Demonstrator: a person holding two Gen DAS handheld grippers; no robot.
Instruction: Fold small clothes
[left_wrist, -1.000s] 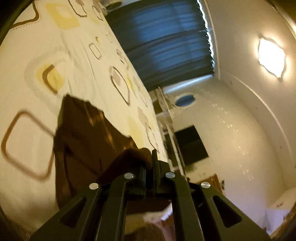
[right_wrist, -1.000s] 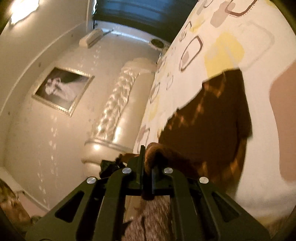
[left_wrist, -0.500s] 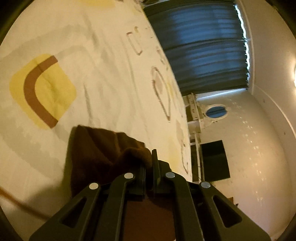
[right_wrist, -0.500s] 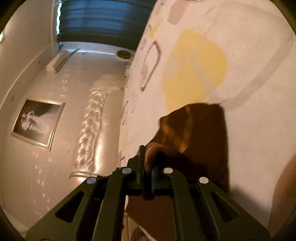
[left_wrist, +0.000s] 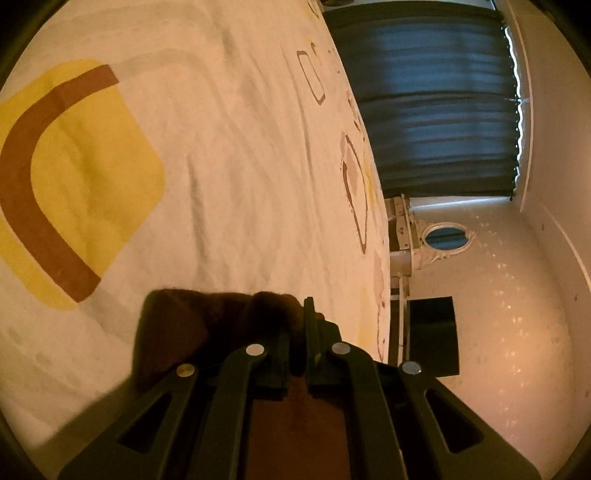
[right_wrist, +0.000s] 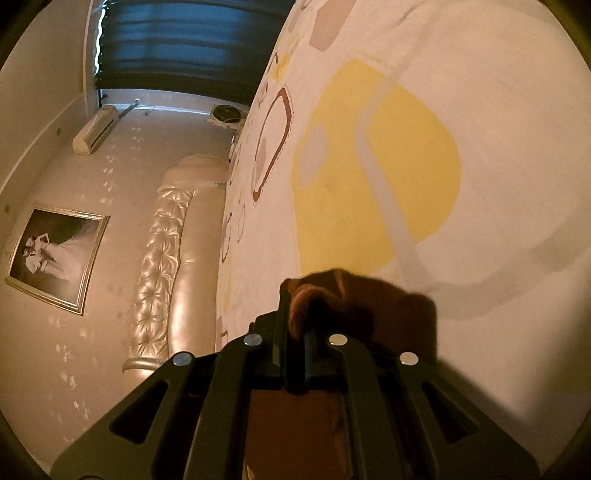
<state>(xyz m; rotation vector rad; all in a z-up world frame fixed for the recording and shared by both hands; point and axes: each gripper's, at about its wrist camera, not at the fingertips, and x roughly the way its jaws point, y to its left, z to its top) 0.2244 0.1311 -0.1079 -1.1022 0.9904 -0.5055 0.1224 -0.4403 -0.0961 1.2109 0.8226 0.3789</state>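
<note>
A small dark brown garment (left_wrist: 192, 332) lies on the patterned bedsheet (left_wrist: 229, 155) and is pinched at two points. My left gripper (left_wrist: 301, 325) is shut on a bunched edge of it, low over the sheet. In the right wrist view the same brown garment (right_wrist: 388, 306) shows, and my right gripper (right_wrist: 295, 321) is shut on another bunched edge. Most of the cloth is hidden under the gripper bodies.
The bedsheet (right_wrist: 480, 110) is cream with yellow and brown rounded squares. A padded headboard (right_wrist: 166, 258) stands at one end of the bed. Dark curtains (left_wrist: 436, 103) hang on the far wall. A framed picture (right_wrist: 55, 254) hangs above the headboard.
Both grippers have moved forward and lower over the sheet with the garment. Much less of the brown cloth shows ahead of the fingers than a second ago.
</note>
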